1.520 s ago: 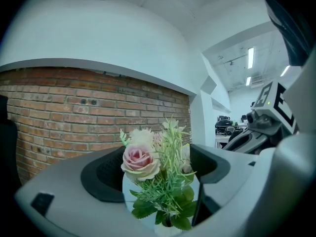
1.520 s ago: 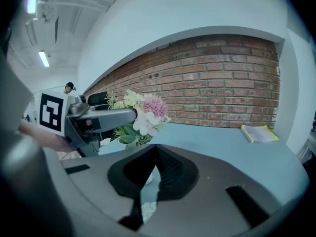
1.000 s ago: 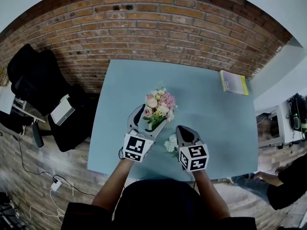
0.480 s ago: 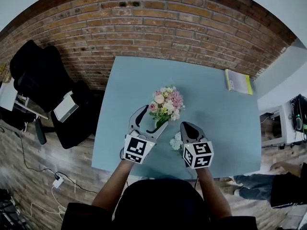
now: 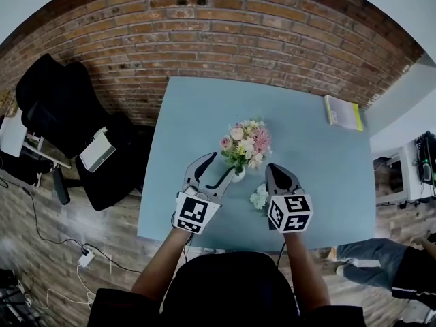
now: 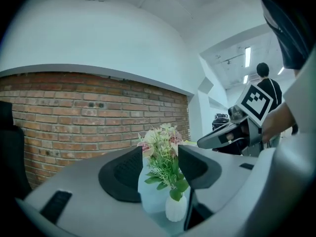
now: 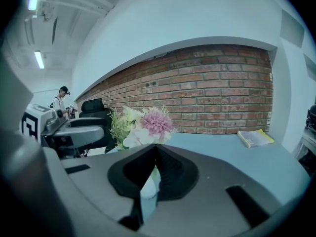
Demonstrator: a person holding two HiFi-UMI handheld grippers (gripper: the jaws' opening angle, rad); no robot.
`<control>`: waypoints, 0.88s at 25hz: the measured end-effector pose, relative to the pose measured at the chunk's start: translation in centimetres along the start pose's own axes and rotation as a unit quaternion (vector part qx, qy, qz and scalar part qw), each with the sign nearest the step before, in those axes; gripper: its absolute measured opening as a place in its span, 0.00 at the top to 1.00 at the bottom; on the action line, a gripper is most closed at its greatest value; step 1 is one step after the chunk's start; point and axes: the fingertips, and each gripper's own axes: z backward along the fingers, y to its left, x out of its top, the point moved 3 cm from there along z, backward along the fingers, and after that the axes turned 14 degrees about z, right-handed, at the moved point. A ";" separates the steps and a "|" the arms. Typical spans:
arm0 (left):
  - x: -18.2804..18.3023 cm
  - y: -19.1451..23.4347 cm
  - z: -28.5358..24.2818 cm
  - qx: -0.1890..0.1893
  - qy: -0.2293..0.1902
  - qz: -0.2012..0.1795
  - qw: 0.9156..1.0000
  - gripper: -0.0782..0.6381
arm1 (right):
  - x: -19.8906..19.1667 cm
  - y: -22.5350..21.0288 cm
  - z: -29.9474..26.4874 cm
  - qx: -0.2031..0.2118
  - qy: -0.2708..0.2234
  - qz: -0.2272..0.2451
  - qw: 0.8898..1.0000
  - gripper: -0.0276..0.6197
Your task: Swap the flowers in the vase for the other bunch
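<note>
Head view showed the left gripper (image 5: 223, 164) at frame centre, against the white vase (image 5: 237, 176). Its jaws had just been closing, with the stems of the pink bunch (image 5: 246, 142) between them and the pads apparently not yet pressing. Pulling the old flowers looked imminent. The right gripper (image 5: 274, 170) was closed and empty beside the white bunch (image 5: 259, 197), which lay on the table (image 5: 320, 162).

We are seeing a smooth, matt, pale blue table (image 5: 320, 169) top set against a rough brick wall (image 5: 225, 33). We are looking at a white vase (image 6: 176, 209) with a smooth, faintly glossy, ceramic-looking skin. We are also seeing a right gripper (image 7: 155, 149) in smooth matt grey plastic with ribbed black pads (image 7: 170, 169), a wood-plank floor (image 5: 116, 244), and a glossy-covered paper book (image 5: 344, 113).
</note>
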 end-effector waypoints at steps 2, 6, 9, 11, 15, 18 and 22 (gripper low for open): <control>-0.1 0.0 0.5 -0.004 -0.001 0.001 1.000 0.59 | 0.1 0.3 0.1 -0.004 -0.003 0.000 1.000 0.94; -0.5 -0.1 1.7 -0.006 0.004 -0.002 1.000 0.75 | 0.2 0.8 0.4 -0.014 -0.007 0.000 1.000 0.94; -0.7 0.1 2.6 -0.007 0.005 -0.008 1.000 0.84 | 0.6 1.2 0.5 -0.023 -0.011 0.001 1.000 0.94; -1.1 0.2 3.2 -0.009 0.006 -0.011 1.000 0.86 | 0.6 1.4 0.5 -0.030 -0.013 0.002 0.999 0.94; -1.4 0.0 3.6 -0.013 0.006 -0.019 1.000 0.88 | 0.8 1.3 0.7 -0.042 -0.018 0.001 0.999 0.94; -1.3 -0.1 3.5 -0.013 0.002 -0.012 1.000 0.88 | 1.1 1.2 1.0 -0.045 -0.023 0.003 0.999 0.94; -1.2 -0.7 3.4 -0.020 0.001 -0.010 1.000 0.88 | 1.2 1.2 1.3 -0.042 -0.023 0.011 0.999 0.94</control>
